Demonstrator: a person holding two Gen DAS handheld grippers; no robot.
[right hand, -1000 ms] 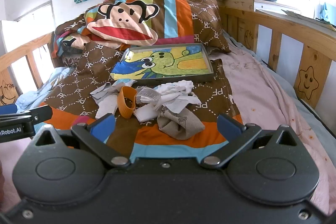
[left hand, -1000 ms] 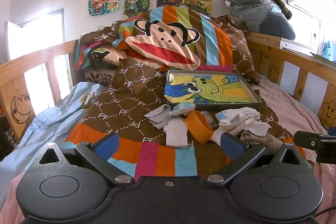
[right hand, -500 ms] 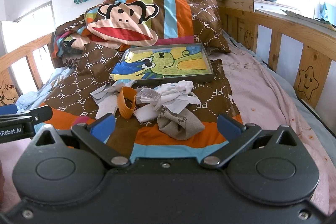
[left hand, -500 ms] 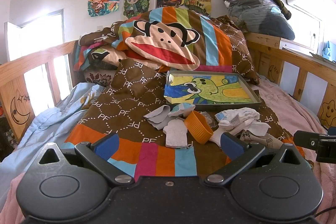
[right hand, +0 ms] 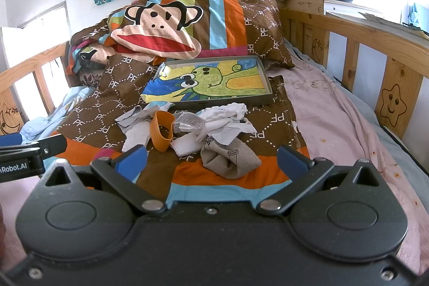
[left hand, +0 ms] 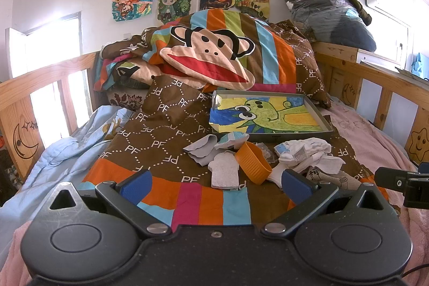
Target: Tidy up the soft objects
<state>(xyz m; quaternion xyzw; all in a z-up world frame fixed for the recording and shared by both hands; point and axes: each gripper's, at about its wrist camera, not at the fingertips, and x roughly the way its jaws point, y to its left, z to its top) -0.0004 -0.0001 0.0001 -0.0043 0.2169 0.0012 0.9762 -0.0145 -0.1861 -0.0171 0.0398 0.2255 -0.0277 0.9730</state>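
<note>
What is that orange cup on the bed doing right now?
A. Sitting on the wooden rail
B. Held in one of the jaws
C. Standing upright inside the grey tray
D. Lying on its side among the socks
D. The orange cup lies tipped on its side on the quilt, between the grey socks and the white socks, in front of the tray; both sets of jaws stand open and hold nothing.
</note>
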